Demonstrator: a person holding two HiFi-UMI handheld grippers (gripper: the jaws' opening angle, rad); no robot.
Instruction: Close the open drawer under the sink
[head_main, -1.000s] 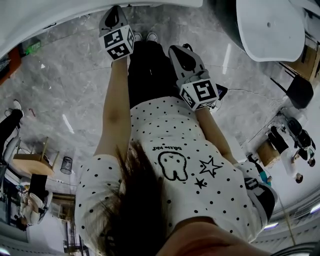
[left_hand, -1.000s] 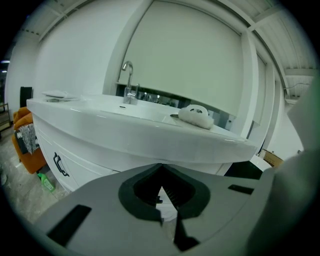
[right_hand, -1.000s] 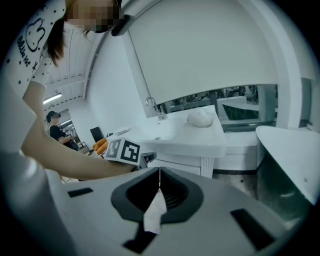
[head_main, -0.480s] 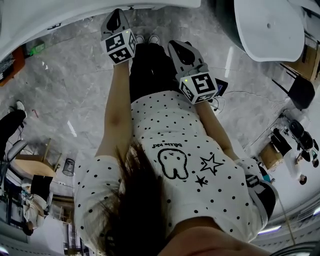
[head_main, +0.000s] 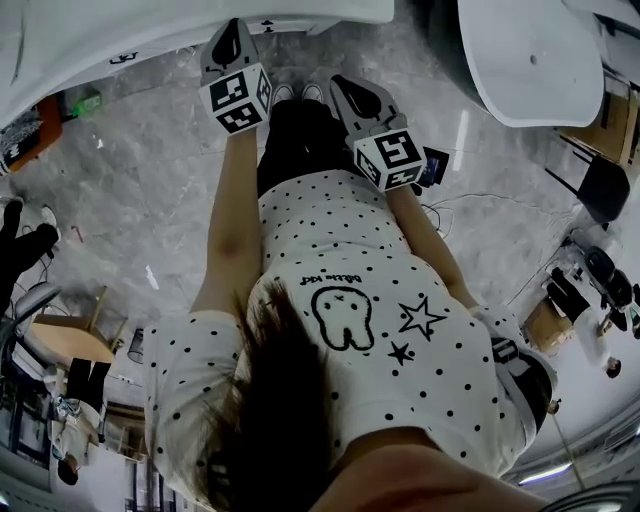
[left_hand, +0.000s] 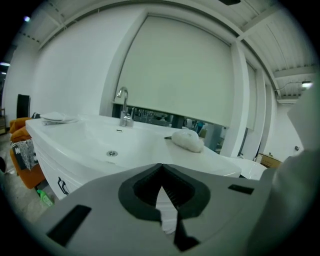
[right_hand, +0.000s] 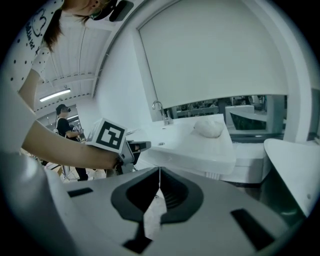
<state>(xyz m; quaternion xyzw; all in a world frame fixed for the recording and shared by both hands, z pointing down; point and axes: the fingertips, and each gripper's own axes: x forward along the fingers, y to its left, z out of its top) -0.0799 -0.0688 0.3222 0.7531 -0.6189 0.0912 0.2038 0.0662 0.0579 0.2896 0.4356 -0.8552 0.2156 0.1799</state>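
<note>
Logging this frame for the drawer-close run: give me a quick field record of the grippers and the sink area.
left gripper: shut, nothing between the jaws, facing the sink
right gripper: shut, nothing between the jaws
sink: white, faucet at the back rim
on sink top: white bundle, right of the faucet
drawer: open or closed cannot be told from these views

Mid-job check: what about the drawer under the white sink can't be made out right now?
- Drawer, open or shut: in the left gripper view the grey left gripper covers most of the white cabinet front; only a black handle shows.
- Right gripper view: the person's forearm hides the cabinet under the white sink.
- Head view: the top edge cuts the sink unit off.
- White lump beside the basin: too small to identify.
</note>
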